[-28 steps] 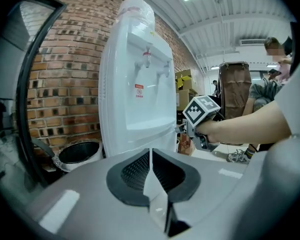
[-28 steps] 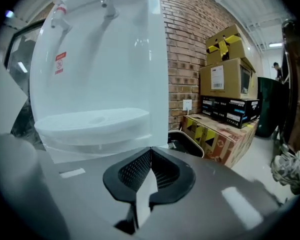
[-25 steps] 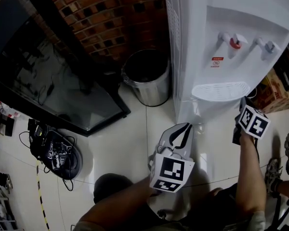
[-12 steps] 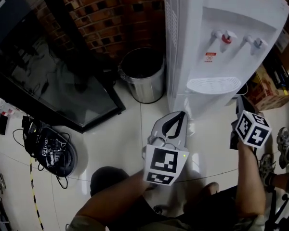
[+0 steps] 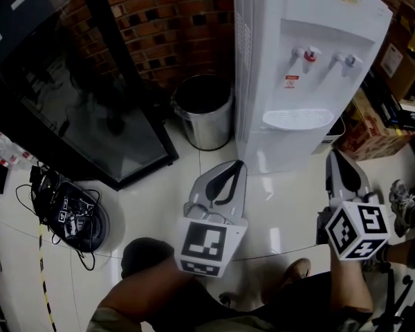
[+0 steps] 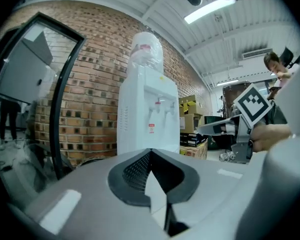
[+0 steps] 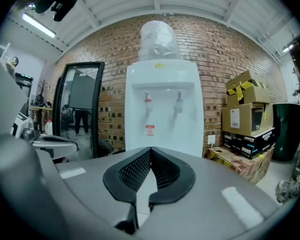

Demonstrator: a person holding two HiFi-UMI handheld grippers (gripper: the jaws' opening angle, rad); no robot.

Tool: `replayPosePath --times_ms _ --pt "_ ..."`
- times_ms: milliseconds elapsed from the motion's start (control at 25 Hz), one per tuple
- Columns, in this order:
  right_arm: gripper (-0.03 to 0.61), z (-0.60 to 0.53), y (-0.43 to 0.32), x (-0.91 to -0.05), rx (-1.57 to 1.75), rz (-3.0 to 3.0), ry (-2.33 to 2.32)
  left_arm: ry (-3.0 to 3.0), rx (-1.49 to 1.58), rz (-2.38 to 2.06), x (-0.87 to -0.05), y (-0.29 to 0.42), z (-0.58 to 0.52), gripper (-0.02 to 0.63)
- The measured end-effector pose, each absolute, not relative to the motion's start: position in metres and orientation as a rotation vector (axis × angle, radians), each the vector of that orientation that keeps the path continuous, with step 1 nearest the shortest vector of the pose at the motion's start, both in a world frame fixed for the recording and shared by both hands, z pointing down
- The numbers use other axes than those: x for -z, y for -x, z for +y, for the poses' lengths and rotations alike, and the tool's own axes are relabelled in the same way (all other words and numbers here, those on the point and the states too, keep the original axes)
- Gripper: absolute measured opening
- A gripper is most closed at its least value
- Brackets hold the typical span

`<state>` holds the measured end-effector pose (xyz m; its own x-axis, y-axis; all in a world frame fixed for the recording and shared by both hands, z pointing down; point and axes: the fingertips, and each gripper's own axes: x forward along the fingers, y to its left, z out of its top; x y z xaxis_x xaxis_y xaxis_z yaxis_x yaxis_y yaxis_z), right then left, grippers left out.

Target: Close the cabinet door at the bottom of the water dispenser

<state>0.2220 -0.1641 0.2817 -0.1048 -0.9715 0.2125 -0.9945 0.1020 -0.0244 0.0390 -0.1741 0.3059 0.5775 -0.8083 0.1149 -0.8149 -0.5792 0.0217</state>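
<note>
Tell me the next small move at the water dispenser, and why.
Probably dip the right hand-held gripper so its camera shows the cabinet door. Both it and the left hand-held gripper are shut, empty and clear of the water dispenser. No door leaf sticks out in the head view, but both gripper views hide the bottom panel.

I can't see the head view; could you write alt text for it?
A white water dispenser stands against a brick wall, a metal bin beside it. Nearer the camera, a person holds the left gripper and right gripper, jaws shut and empty, clear of it.
</note>
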Motion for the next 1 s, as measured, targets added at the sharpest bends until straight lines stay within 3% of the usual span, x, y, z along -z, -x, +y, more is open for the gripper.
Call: replayPosePath --times_ms 320,1000 --pt "0.000 -0.117 -0.192 -0.258 -0.134 -2.285 -1.928 -2.719 -0.019 -1.459 -0.270 -0.009 -0.131 0.002" --pt "0.000 -0.015 -0.127 -0.277 -0.192 -2.397 -1.715 -2.826 -0.152 -1.371 -0.267 -0.015 -0.029 0.002"
